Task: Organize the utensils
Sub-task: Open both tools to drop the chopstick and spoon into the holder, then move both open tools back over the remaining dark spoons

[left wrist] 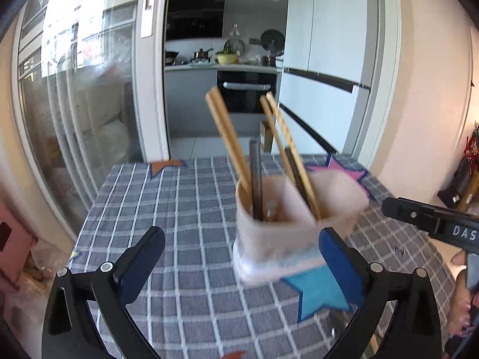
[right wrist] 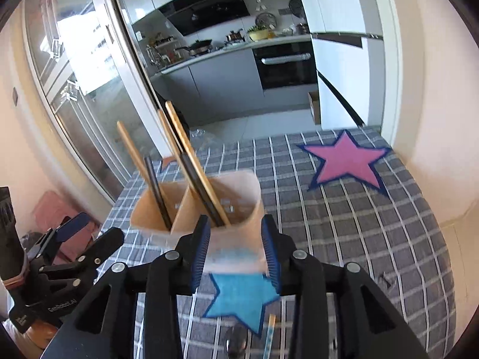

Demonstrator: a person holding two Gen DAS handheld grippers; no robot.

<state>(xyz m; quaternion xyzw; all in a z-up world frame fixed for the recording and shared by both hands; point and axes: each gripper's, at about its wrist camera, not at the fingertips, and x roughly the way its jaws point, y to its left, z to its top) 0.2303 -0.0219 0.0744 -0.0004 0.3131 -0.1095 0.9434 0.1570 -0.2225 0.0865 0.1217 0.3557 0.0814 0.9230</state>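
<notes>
A pale pink utensil holder (left wrist: 287,227) with compartments stands on the checked tablecloth (left wrist: 185,203). It holds several wooden chopsticks (left wrist: 229,137) and dark ones (left wrist: 256,179). My left gripper (left wrist: 242,257) is open, its pads wide apart at either side of the holder's near face. In the right wrist view the holder (right wrist: 227,218) sits between my right gripper's pads (right wrist: 200,251); the right gripper (right wrist: 236,257) is shut on its right end. A loose chopstick (right wrist: 269,333) lies under the right gripper. The left gripper (right wrist: 89,230) shows at lower left.
The tablecloth (right wrist: 374,239) carries a pink star (right wrist: 344,161) at far right and a blue star (right wrist: 242,299) under the holder. A sliding glass door (left wrist: 74,89) stands left. The kitchen doorway (left wrist: 221,59) lies beyond the table's far edge.
</notes>
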